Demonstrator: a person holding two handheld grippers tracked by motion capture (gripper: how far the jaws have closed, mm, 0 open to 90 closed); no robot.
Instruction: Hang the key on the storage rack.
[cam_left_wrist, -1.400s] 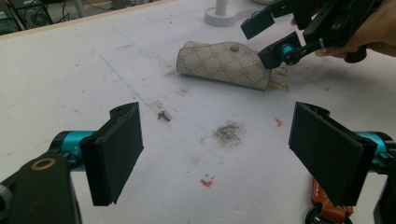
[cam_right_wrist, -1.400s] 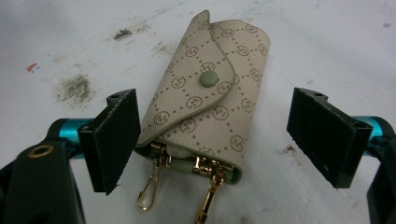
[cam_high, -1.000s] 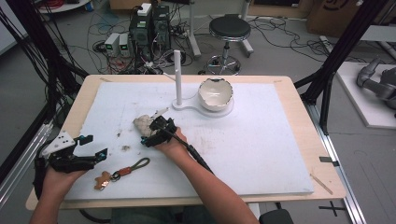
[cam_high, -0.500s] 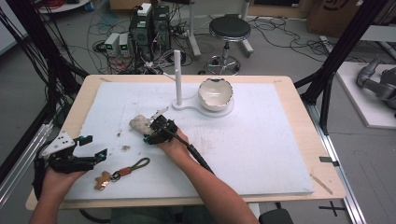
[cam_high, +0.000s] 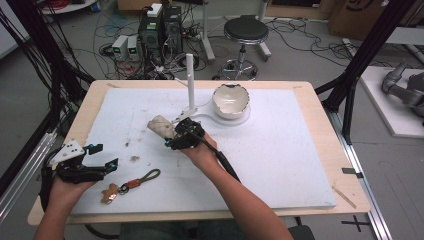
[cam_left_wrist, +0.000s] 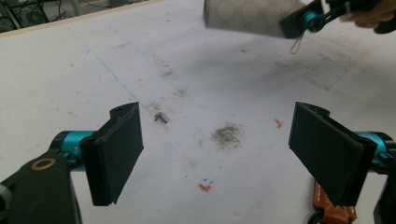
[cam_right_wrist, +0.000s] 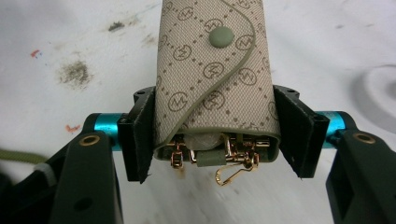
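Right tool (cam_high: 175, 135) has just closed on the beige key pouch (cam_right_wrist: 212, 70) — pads pinching both its sides, pouch just above the white surface (cam_high: 280, 150) near the middle. Left tool (cam_high: 102, 156) spread wide, holding nothing — beside the keyring strap (cam_high: 142, 179).

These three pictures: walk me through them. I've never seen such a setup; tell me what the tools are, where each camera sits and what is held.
A person sits at a table with a hand-held clamp in each hand. The high view looks down from above. The other two cameras ride on the clamps, looking along their black jaws. The right gripper is shut on a beige patterned key pouch with gold hooks at its open end. The left gripper is open, holding nothing, above the stained white mat. Near it lie a strap with a gingerbread-man charm; farther back stands a white bowl beside a post.
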